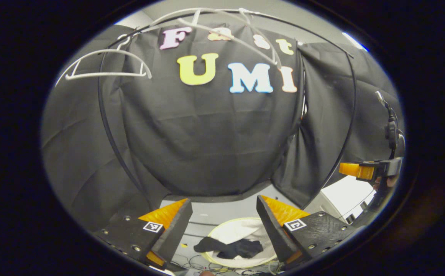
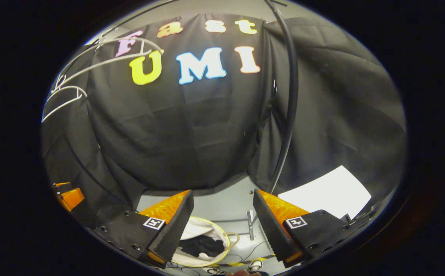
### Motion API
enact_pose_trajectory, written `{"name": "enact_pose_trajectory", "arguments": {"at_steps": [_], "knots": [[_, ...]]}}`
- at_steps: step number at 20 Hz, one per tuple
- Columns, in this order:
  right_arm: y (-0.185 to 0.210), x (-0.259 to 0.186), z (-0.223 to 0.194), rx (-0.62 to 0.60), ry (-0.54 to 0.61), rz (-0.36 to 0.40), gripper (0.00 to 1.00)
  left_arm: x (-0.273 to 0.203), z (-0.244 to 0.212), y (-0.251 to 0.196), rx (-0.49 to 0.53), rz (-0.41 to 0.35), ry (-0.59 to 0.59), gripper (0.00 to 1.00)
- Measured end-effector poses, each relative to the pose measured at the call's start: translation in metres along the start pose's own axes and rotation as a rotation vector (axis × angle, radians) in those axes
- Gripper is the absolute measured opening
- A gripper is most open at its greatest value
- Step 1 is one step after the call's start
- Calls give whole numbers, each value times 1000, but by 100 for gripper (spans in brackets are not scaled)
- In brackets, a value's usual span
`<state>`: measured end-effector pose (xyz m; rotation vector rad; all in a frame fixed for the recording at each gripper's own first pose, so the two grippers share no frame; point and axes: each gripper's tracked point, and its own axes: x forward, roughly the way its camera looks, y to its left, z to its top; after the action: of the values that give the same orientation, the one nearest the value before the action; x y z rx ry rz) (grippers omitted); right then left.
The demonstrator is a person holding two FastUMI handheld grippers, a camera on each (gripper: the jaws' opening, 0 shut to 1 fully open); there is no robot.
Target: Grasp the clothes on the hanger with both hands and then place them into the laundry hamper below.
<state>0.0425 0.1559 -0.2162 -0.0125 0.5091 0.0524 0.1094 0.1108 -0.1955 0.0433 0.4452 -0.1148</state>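
Note:
A dark garment (image 1: pixel 230 247) lies inside the round white laundry hamper (image 1: pixel 222 232) on the floor, below and between my left gripper's fingers. My left gripper (image 1: pixel 224 218) is open and holds nothing. White hangers (image 1: pixel 107 65) hang bare on the rail at the upper left. In the right gripper view the hamper (image 2: pixel 207 230) with the dark garment (image 2: pixel 203 244) sits low, just right of the left finger. My right gripper (image 2: pixel 223 214) is open and empty. The right gripper (image 1: pixel 364 170) also appears at the right edge of the left gripper view, and the left gripper (image 2: pixel 67 196) at the left edge of the right gripper view.
A black curved rack pole (image 1: pixel 109 126) runs down the left, another (image 2: pixel 289 96) down the middle right. A white sheet (image 2: pixel 325 195) lies on the floor to the right. Cables (image 2: pixel 241 255) trail on the grey floor near the hamper.

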Motion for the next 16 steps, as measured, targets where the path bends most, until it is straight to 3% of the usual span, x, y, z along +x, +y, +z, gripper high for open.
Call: {"name": "enact_pose_trajectory", "arguments": {"at_steps": [3, 5, 11, 13, 14, 16], "knots": [[-19, -13, 38, -8, -99, -14, 98, -18, 54, -10, 17, 27, -118, 100], [-30, -23, 64, 10, -166, -17, 93, -34, 80, -20, 25, 52, -177, 100], [-60, -72, 120, 32, -341, 19, 92, -109, 162, -57, -5, 56, -310, 100], [-72, -87, 135, 33, -394, 24, 98, -121, 183, -71, -28, 73, -364, 100], [-76, -96, 142, 39, -416, 28, 93, -132, 194, -75, -38, 81, -395, 100], [-85, -107, 152, 56, -445, 36, 92, -152, 209, -81, -54, 98, -446, 100]]}}
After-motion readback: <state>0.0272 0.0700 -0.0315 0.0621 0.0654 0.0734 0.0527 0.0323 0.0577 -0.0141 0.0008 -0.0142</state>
